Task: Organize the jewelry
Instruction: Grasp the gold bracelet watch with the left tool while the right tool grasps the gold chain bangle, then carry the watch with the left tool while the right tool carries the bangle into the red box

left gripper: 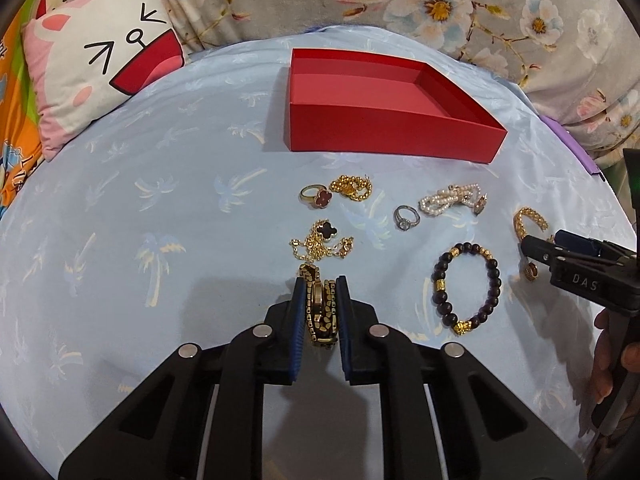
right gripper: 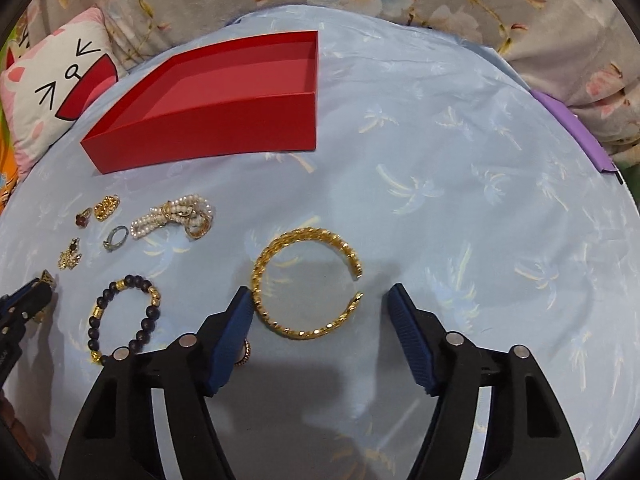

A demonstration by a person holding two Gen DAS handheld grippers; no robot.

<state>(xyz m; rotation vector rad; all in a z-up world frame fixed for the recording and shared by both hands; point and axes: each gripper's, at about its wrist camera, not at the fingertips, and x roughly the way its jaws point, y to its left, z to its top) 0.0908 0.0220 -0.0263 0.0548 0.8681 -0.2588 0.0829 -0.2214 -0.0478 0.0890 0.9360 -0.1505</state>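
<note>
My left gripper (left gripper: 320, 300) is shut on a gold-and-black link bracelet (left gripper: 319, 306), low over the blue cloth. An open red box (left gripper: 384, 136) stands empty beyond the jewelry; it also shows in the right wrist view (right gripper: 208, 136). My right gripper (right gripper: 320, 300) is open around a gold cuff bangle (right gripper: 306, 282) that lies on the cloth; the left finger (right gripper: 236, 320) touches its rim. The right gripper also shows at the right edge of the left wrist view (left gripper: 532, 250). A dark bead bracelet (left gripper: 466, 286) lies between the grippers.
Loose on the cloth: a red clover ring (left gripper: 316, 197), gold chain (left gripper: 352, 188), black clover necklace (left gripper: 322, 240), silver ring (left gripper: 406, 218), pearl bracelet (left gripper: 450, 198). A small gold piece (right gripper: 244, 354) lies under my right gripper. A cat cushion (left gripper: 100, 68) sits far left.
</note>
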